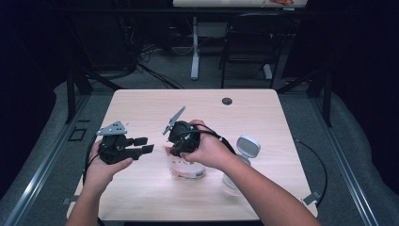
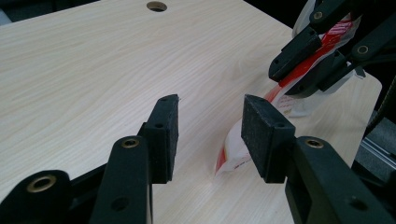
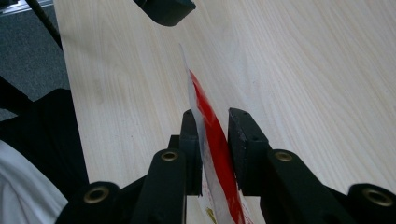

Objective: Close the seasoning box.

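Plastic of a red-and-white bag (image 3: 212,135) stood on edge between the jaws of our right gripper (image 3: 215,140), which we had closed on it; its print was too small to read. In the high view our right hand (image 1: 209,150) hid most of the bag above the table (image 1: 141,108). Our left gripper (image 2: 210,135) hung open and empty just beside it

I saw bare worktop (image 1: 150,106) open across the far half and left side. On my right, a white jar (image 1: 246,149) stood near the plastic bag (image 1: 187,168), narrowing any passage there.
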